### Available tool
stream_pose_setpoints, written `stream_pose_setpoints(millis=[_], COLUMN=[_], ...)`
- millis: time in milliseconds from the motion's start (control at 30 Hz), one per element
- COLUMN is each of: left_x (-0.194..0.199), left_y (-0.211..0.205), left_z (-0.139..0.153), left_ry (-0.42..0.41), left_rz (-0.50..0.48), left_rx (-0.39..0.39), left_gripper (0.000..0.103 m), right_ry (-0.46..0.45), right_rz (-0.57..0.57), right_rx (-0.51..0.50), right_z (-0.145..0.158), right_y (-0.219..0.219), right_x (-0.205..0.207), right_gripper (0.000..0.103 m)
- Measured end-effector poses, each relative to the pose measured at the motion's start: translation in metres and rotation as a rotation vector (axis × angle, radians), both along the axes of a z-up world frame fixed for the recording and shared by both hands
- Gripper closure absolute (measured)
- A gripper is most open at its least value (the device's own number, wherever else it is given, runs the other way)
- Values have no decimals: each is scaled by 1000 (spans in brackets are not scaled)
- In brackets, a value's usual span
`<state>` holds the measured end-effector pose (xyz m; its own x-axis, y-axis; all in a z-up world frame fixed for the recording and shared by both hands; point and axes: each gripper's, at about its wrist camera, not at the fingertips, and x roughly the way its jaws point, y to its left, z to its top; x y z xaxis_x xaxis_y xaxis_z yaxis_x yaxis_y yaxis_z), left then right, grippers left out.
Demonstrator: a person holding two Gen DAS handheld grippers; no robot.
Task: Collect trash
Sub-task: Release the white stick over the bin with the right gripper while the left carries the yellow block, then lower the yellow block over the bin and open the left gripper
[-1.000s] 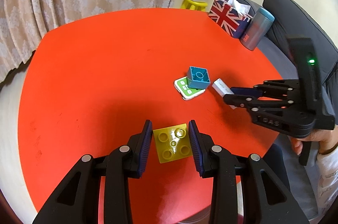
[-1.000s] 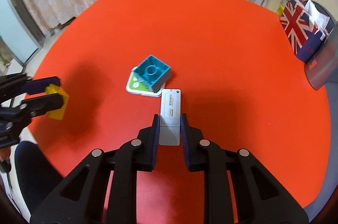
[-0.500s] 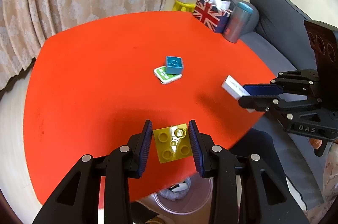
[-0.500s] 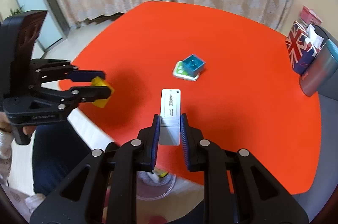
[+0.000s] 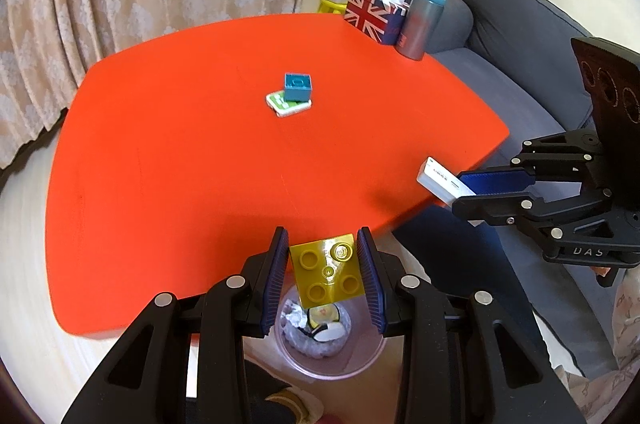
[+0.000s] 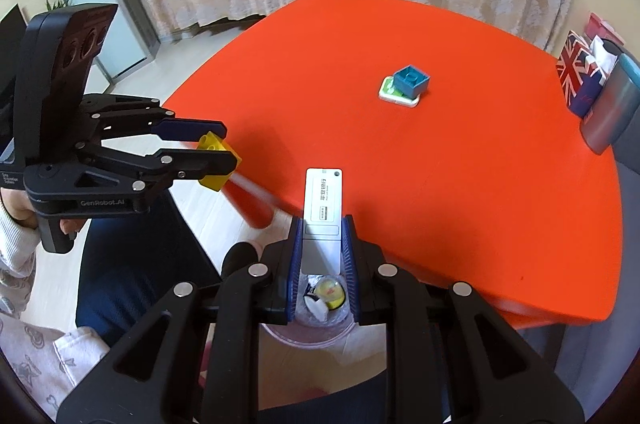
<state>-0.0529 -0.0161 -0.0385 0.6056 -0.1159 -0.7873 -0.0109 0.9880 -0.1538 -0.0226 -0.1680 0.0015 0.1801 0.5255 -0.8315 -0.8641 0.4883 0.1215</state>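
While two claws [image 5: 325,274] [image 6: 321,256] grip, one bin [image 5: 332,364] waits.

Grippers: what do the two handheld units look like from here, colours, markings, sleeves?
Both are matte black plastic linkages with silver pivot screws and blue ribbed finger pads. The left gripper carries "GenRobot.AI" lettering on its body and a black upright block with round recesses. The right gripper shows "DAS" on its underside. No cables visible. The hands holding them wear pale patterned sleeves.
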Motion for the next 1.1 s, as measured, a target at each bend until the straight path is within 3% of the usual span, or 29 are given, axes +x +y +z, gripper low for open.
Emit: stream_pose_setpoints(millis=[533,567,600,667,733,767,1100], left_x=[-22,-22,-22,-22,-22,-22,-19], left_y=[-15,-15,-15,-16,-16,-16,-19], left_z=[-2,-2,-1,-1,-1,-2,-4], left_ry=[-16,-16,-17,-18,-16,-14,-1], left_rz=[7,7,6,3,0,-3,-16], left_rx=[0,1,1,1,0,0,-4], left_gripper=[68,68,68,68,68,68,68], right_ry=[27,21,15,10,0,-5,-18], right_rz=[49,46,39,19,-10,-24,-106], right_rx=[16,15,19,37,40,38,41], right_z=[-15,-14,-13,-12,-10,-10,-7], right_y=[-10,-10,-10,-12,-14,-15,-24], right_x=[-23,-23,-21,-19,-14,-13,-4], right_gripper=[83,77,57,32,20,8,5])
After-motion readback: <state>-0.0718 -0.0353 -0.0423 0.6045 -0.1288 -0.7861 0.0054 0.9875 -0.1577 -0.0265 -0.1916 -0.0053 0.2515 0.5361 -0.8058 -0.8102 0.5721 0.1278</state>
